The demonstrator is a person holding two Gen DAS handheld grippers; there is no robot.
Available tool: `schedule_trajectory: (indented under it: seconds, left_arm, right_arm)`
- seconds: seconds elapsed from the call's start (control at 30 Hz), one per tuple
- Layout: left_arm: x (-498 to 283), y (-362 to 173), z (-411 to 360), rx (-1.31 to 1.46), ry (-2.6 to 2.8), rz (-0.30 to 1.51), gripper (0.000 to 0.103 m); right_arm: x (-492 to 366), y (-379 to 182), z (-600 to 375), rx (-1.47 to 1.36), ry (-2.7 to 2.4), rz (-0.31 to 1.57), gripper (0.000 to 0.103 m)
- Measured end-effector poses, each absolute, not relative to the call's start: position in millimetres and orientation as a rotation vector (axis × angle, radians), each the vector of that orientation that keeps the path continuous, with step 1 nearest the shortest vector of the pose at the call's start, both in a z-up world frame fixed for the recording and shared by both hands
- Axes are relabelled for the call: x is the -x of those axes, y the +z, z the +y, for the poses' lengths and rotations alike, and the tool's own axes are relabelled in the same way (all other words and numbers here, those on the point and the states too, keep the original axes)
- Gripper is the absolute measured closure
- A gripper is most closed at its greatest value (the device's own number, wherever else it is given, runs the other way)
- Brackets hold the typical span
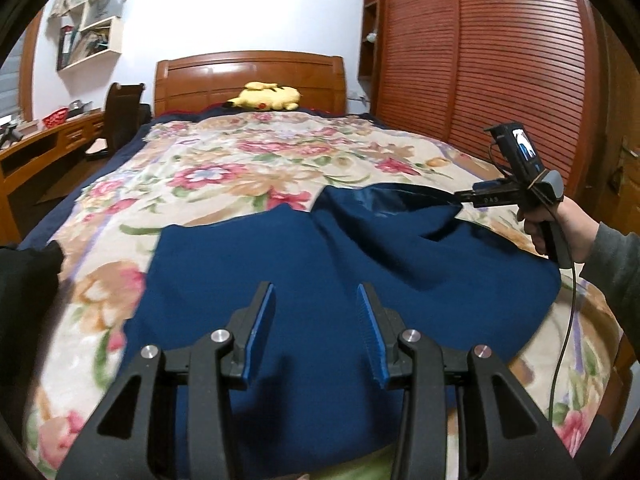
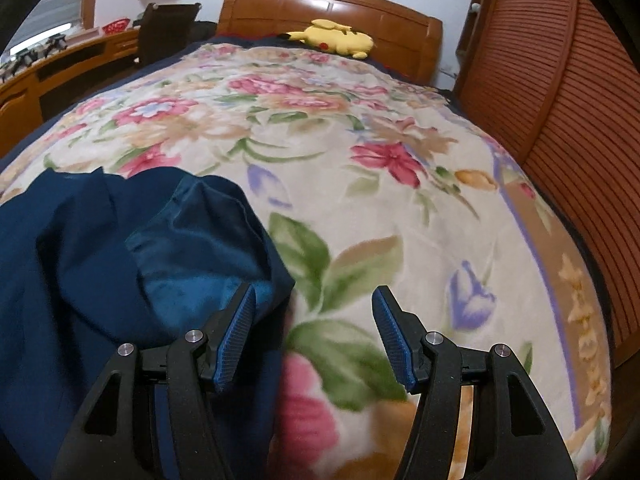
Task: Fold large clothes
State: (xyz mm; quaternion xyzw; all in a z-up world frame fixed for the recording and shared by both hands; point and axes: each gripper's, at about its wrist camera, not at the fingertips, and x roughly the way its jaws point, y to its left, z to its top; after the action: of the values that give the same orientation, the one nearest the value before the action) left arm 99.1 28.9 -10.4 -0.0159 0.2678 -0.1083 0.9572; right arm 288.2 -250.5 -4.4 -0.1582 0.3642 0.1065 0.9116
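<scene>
Your left tool (image 1: 316, 334) hovers agape over the near middle of the navy garment (image 1: 304, 280) spread on the bed (image 1: 224, 168), while your right tool (image 2: 314, 334), also agape, sits at its raised right edge, likely to fold it inward.

The garment (image 1: 320, 264) is dark navy blue, with a shinier blue lining (image 2: 192, 248). The blanket (image 2: 360, 184) is cream with pink, red and orange flowers, green leaves and lilac buds. The plush toy (image 1: 266, 98) is yellow. The headboard (image 1: 248, 80) and wardrobe doors (image 1: 480, 48) are reddish brown wood. The gripper pads (image 2: 236, 336) seem blue.
</scene>
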Motion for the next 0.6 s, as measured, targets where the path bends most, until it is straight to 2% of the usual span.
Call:
schedule_trajectory:
  seconds: [0.6]
  left_arm:
    - [-124,-14,-9,0.022,-0.286,0.563,0.062]
  right_arm:
    - [-276,-9,-261,0.292,0.314,0.781,0.041]
